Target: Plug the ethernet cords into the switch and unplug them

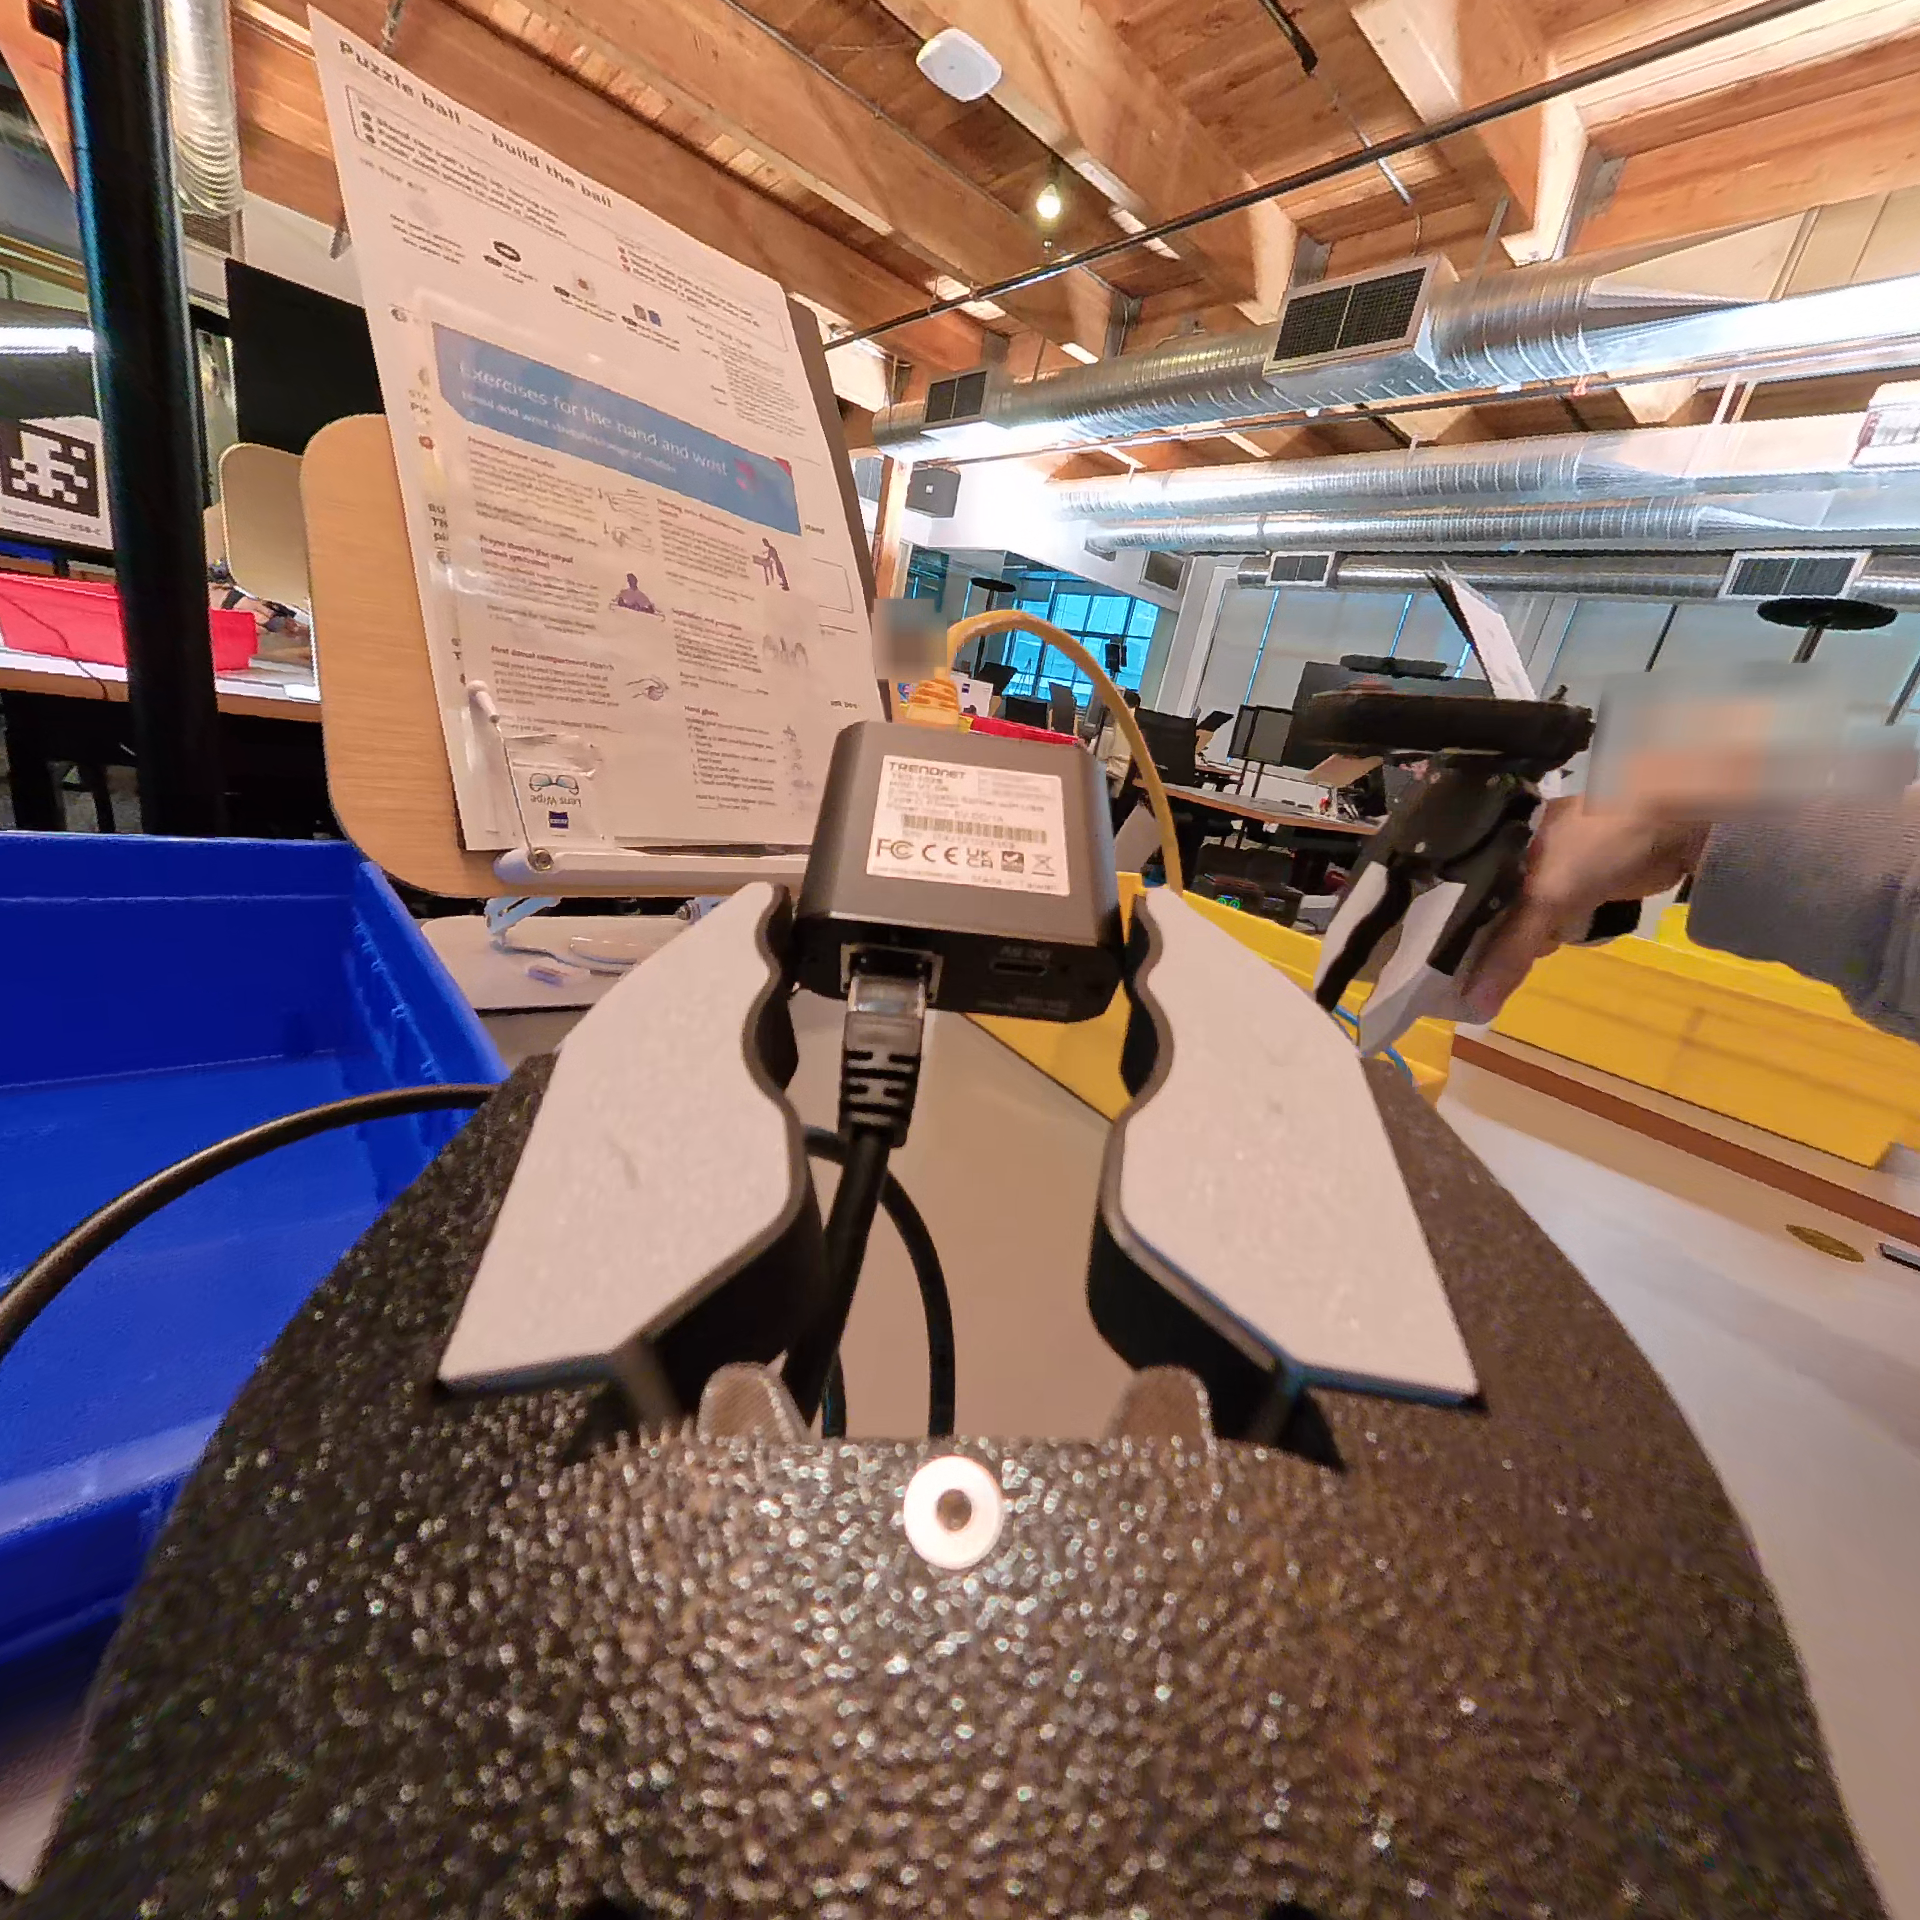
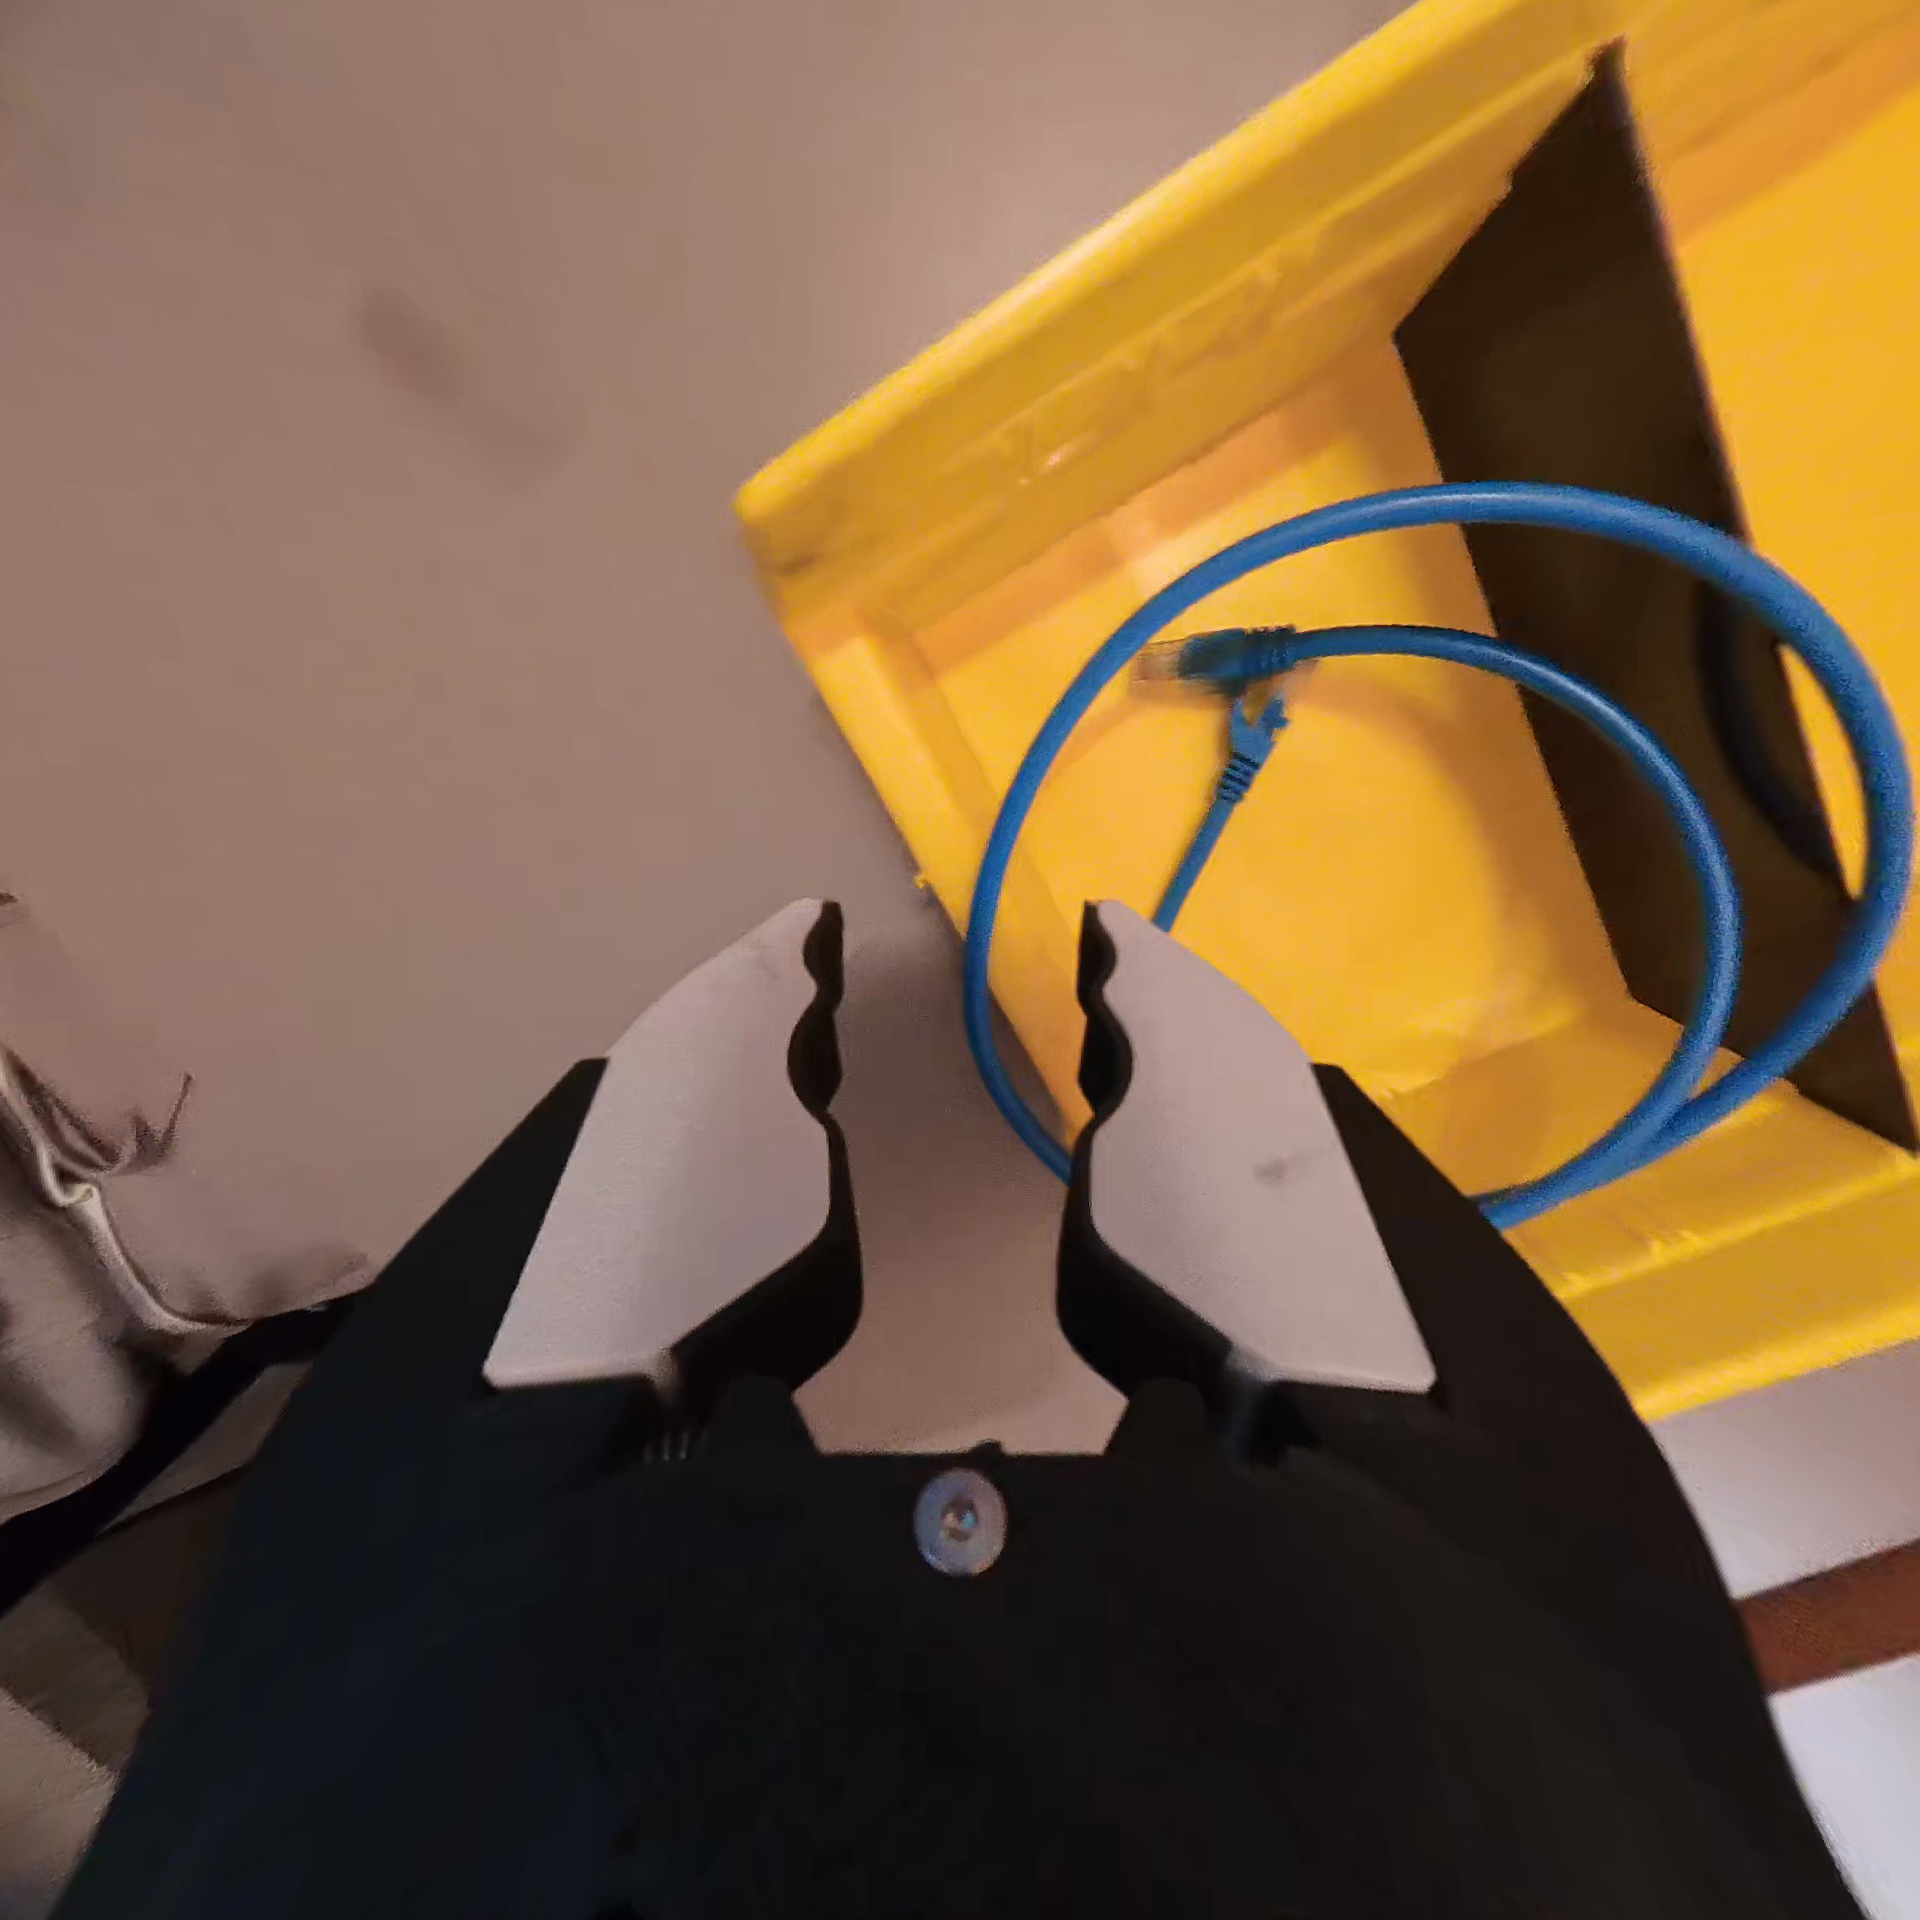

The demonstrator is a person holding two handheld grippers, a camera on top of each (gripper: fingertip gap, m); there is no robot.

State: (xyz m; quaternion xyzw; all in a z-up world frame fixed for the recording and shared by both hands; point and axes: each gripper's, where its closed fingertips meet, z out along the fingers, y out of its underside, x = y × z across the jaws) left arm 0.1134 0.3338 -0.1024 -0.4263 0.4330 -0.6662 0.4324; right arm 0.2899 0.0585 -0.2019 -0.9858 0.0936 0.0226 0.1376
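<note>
My left gripper (image 1: 956,914) is shut on the small black switch (image 1: 966,831) and holds it by its sides above the table, label face up. A black ethernet cord (image 1: 881,1049) is plugged into the switch's near port and hangs down between my fingers. A yellow ethernet cord (image 1: 1122,717) is plugged into the far side and arcs to the right. My right gripper (image 2: 961,935) is open and empty above the table edge of a yellow bin (image 2: 1039,416). A coiled blue ethernet cord (image 2: 1558,509) lies in that bin with both plugs free. The right gripper also shows in the left wrist view (image 1: 1351,1013).
A blue bin (image 1: 208,1039) stands at the left. A wooden stand with printed sheets (image 1: 623,520) is behind the switch, and a black pole (image 1: 135,416) rises at the far left. The yellow bin (image 1: 1558,1018) has a black divider (image 2: 1610,520). Pale fabric (image 2: 83,1195) lies at the left.
</note>
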